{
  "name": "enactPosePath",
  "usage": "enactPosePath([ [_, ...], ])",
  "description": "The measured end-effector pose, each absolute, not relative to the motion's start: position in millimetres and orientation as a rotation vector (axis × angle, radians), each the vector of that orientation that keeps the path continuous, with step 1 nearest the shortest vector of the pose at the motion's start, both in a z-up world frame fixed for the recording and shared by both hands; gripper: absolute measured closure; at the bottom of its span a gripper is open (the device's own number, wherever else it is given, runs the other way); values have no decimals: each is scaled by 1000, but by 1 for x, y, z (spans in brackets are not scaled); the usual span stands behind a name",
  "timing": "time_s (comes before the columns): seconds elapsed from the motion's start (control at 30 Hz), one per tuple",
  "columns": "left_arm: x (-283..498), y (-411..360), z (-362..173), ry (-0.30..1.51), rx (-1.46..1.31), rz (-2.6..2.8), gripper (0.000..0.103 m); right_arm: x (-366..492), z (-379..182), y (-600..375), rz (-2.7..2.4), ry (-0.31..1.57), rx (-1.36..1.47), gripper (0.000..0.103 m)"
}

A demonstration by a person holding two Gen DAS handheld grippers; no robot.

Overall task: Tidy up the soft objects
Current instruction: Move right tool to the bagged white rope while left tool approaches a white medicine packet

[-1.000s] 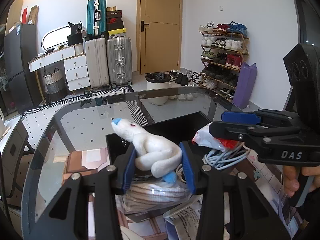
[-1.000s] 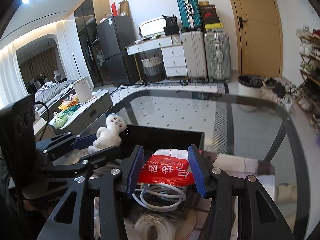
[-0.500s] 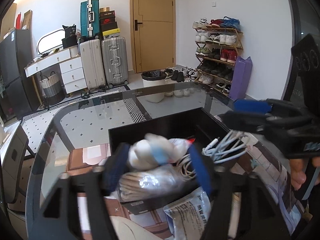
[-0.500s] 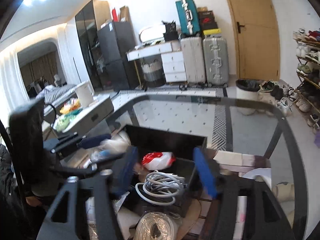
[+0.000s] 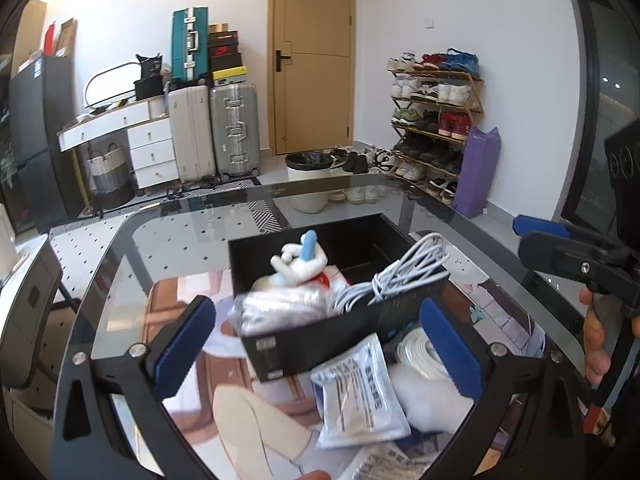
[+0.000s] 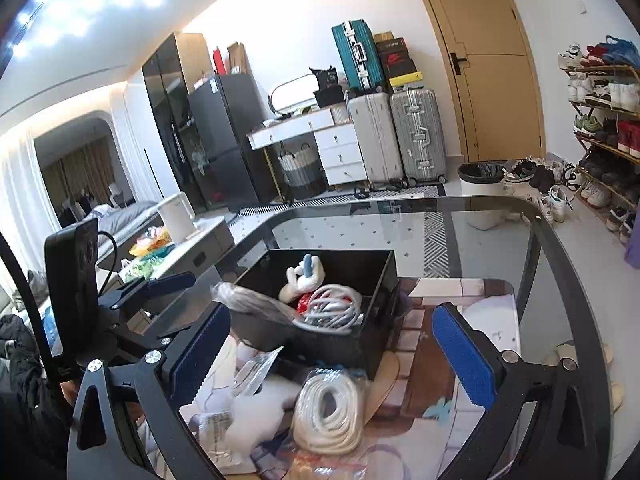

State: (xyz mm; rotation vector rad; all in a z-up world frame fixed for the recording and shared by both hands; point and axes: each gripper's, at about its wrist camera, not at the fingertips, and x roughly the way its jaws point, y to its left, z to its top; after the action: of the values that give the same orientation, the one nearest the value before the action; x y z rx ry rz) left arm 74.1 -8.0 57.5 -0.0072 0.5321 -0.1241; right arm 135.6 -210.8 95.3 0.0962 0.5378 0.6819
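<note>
A black open box [image 5: 340, 342] [image 6: 384, 276] sits on the glass table. A white plush toy with blue tips [image 5: 298, 262] [image 6: 304, 278] lies in it, beside a red packet [image 6: 303, 303], a grey-white cable bundle [image 5: 404, 272] [image 6: 332, 308] and a bagged grey item [image 5: 284, 310] [image 6: 250, 302]. My left gripper [image 5: 316, 344] is open and empty, in front of the box. My right gripper [image 6: 332, 356] is open and empty, also in front of the box.
In front of the box lie a white rope coil in a bag [image 6: 330, 412] [image 5: 420, 354], a white sachet [image 5: 354, 396] and a white soft item [image 5: 432, 398]. A printed mat [image 6: 464, 360] covers the table under them. The glass table's far rim [image 6: 440, 202] curves behind.
Both grippers let go of their loads into the box and drew back and opened wide. The plush toy and the red packet now lie in the box.
</note>
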Motion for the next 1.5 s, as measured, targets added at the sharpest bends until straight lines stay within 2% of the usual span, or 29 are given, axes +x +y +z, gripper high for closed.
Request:
enactPosePath([
  [0.63,37,15,26,567,-105,2,0,104,61,-222,638,602,66,0],
  [1.5,23,0,8,593,-54,14,0,85,46,-215,618,648,-30,0],
])
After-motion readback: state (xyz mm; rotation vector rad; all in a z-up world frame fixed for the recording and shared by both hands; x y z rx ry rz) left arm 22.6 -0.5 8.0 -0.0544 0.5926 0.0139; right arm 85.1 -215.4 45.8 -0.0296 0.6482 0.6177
